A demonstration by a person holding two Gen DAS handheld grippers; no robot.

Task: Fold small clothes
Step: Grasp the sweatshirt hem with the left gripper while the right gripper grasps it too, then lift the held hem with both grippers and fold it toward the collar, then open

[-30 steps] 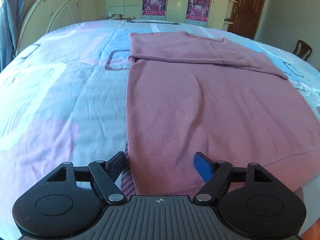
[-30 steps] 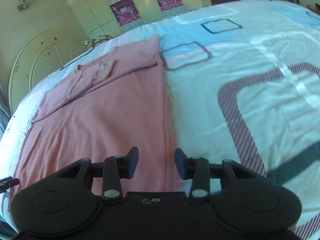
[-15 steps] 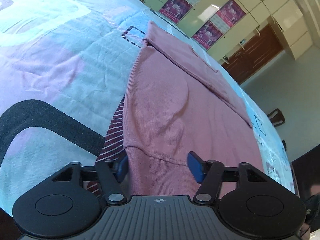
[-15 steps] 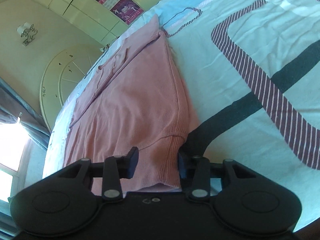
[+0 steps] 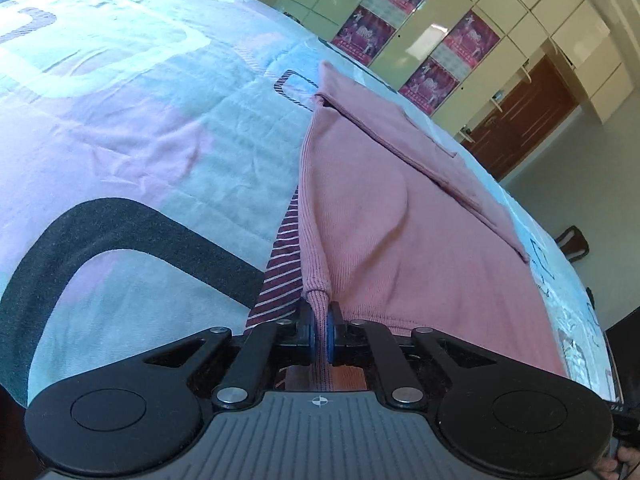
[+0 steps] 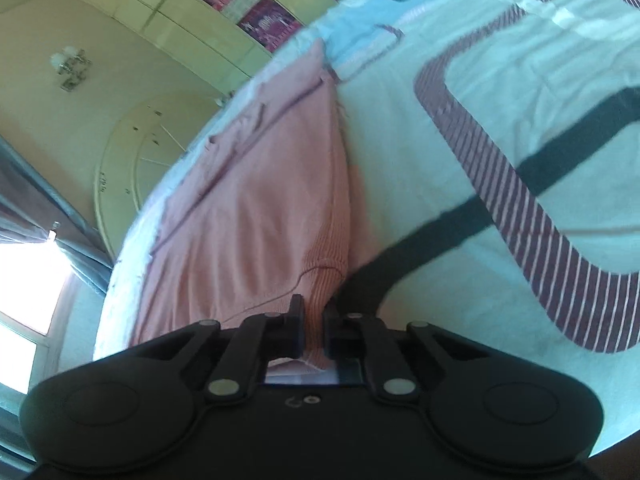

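Both of my tools are clamped on the pink ribbed knit sweater (image 5: 400, 240): my left hand-held gripper (image 5: 319, 334) pinches its near left hem corner, my right hand-held gripper (image 6: 313, 330) its near right hem corner. Half a second ago both were spread around the hem. No writing is legible. Everything else of the sweater lies flat on the patterned bed quilt (image 5: 140, 140).

A home bedroom. A wide bed (image 5: 140, 128) with a patterned quilt fills it, backed by a rounded headboard (image 6: 132, 168). Cream wardrobes (image 5: 500, 32) carry posters (image 5: 472, 36), beside a wooden door (image 5: 520, 120).
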